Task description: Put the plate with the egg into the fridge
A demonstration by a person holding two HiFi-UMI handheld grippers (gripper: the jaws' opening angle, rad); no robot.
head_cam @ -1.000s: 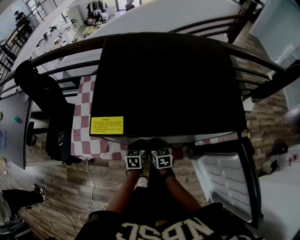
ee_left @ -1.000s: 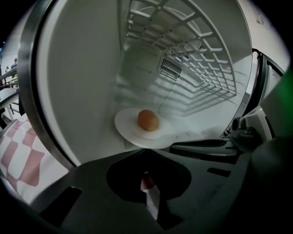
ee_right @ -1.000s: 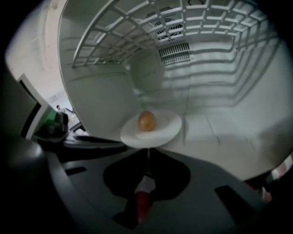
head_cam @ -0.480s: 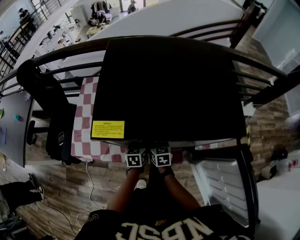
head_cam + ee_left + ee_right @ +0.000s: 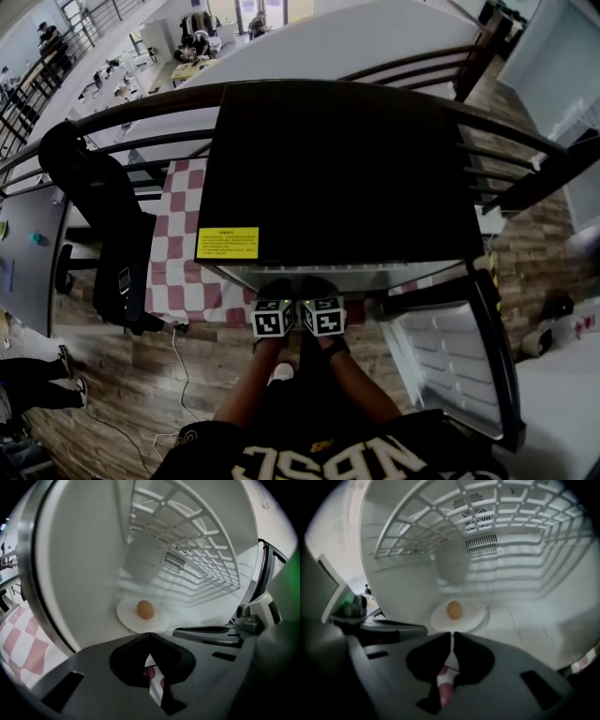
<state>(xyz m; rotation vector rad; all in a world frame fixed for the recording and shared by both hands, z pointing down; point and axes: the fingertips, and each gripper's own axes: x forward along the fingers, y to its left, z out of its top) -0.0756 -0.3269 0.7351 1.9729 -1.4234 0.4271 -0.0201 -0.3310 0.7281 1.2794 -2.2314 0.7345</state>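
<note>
A brown egg (image 5: 146,609) lies on a white plate (image 5: 129,618) that rests on the white floor inside the fridge (image 5: 337,178). The right gripper view shows the same egg (image 5: 454,610) and plate (image 5: 474,616) just ahead of the jaws. My left gripper (image 5: 149,635) is shut with nothing in it, a short way back from the plate's near rim. My right gripper (image 5: 452,634) is shut and empty too, close beside the left. In the head view both marker cubes (image 5: 297,318) sit side by side at the fridge's open front.
A white wire shelf (image 5: 487,522) spans the fridge above the plate. The fridge door (image 5: 450,366) stands open to the right. A red-and-white checked cloth (image 5: 173,262) and a black chair (image 5: 94,197) are at the left. Someone's legs (image 5: 28,394) show at lower left.
Both grippers stay side by side at the fridge's mouth. The head view has shifted a little, so more of the fridge's front edge shows.
</note>
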